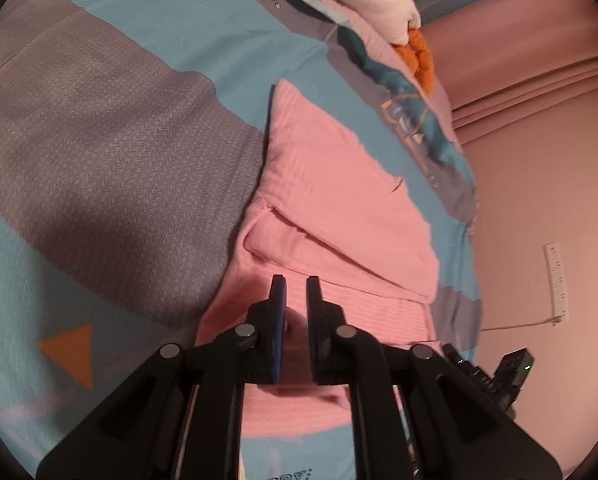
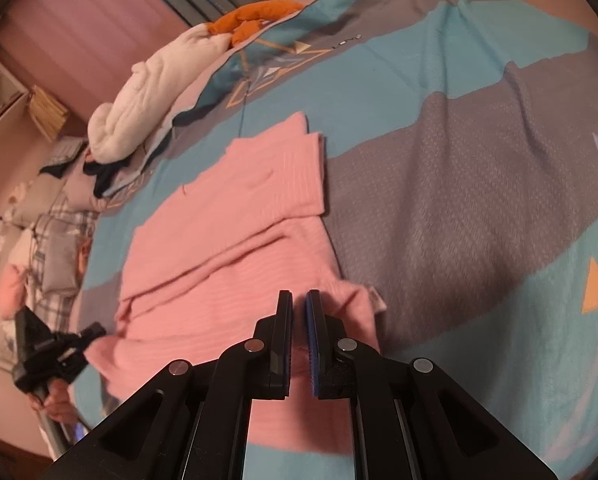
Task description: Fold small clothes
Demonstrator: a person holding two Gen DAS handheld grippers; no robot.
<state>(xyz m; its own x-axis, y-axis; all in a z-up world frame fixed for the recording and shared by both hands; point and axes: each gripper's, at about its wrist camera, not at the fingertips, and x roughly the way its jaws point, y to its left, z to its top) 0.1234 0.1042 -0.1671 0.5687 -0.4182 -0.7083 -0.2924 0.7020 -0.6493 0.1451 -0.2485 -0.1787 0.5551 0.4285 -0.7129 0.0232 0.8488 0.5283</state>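
Pink ribbed garment [image 1: 331, 208] lies on the bed, on a teal and grey patterned duvet cover [image 1: 111, 136], partly folded: sleeves or sides already turned in across the body, and the near hem raised off the bed. In the right wrist view the same garment [image 2: 235, 216] runs from the far middle down to the near edge, with its near corners bunched up at the tongs.

Left tongs [image 1: 297, 284] are nearly closed with pink cloth between the pads, so they are gripping the near-left hem. Right tongs [image 2: 299, 298] are closed to a thin slit, with the near-right corner of the garment pinched in and a small flap [image 2: 373, 296] sticking out to the right. Both corners are held, probably so the hem can be carried over toward the far end as one straight edge for a half fold.

Both tongs point forward and downward over the garment, roughly parallel, side by side. The left tool also shows at the near left of the right wrist view [image 2: 55, 354], with the person's hand [image 2: 57, 402] under it on the handle.

White padded jacket [image 2: 147, 104] and orange item [image 2: 255, 20] sit at the far edge of the bed, well apart from the garment. Pink curtain [image 1: 539, 60] behind.

Fold is mid-way by my judgement; risk is the hem slipping unevenly.
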